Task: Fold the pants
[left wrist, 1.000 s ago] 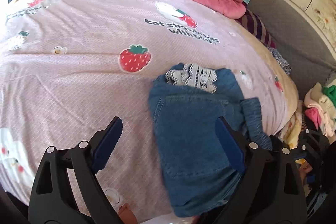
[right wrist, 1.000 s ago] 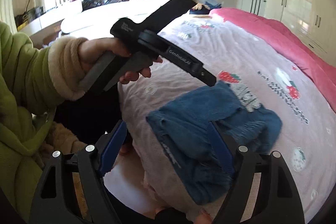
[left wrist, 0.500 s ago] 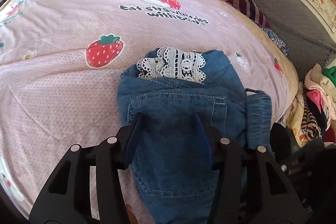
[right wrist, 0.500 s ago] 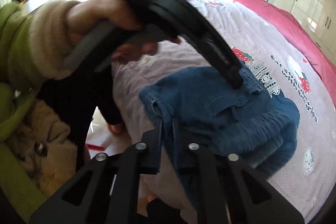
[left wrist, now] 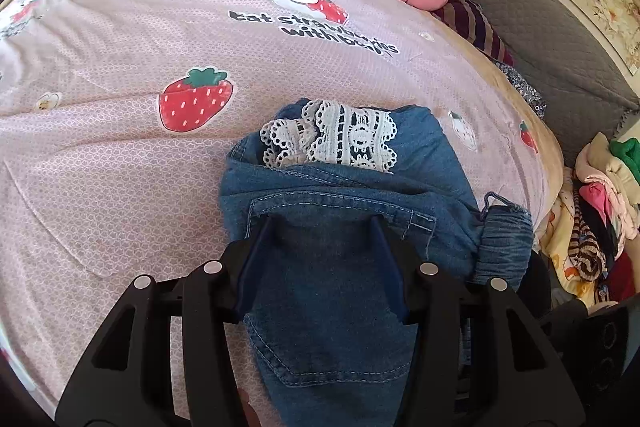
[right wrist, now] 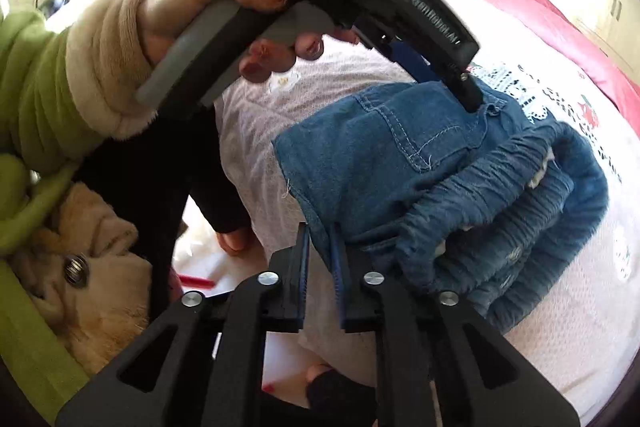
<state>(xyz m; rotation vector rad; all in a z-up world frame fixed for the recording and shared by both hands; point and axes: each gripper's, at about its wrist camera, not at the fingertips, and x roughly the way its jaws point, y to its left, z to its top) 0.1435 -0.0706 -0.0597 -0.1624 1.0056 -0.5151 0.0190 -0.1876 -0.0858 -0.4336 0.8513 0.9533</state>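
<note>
**Both grippers now down on the jeans**

The jeans (left wrist: 352, 227) lie bunched at the near edge of the bed (left wrist: 120, 167), white lace trim (left wrist: 332, 139) showing at the far side and the gathered waistband (right wrist: 500, 195) heaped toward the right gripper's side.

A second ago both grippers hung above the denim with their jaws spread wide. Since then each has dropped onto the cloth and narrowed.

The left gripper (left wrist: 320, 263) now has its two blue pads (left wrist: 248, 267) pressed into the back-pocket panel, a broad ridge of denim pinched up between them; it is grasping the jeans. Its view has closed in, so the pocket stitching fills the lower middle where before the whole garment was seen.

The right gripper (right wrist: 320, 259) sits at the near corner of the jeans by the bed's edge. Its jaws, nearly together, are easing apart slightly, with a thin edge of denim between them; the pads (right wrist: 338, 267) look to be touching the cloth on both sides.

In the right wrist view, the left hand (right wrist: 224, 7) in a cream cuff (right wrist: 104, 67) has come much closer and lower than before.
</note>
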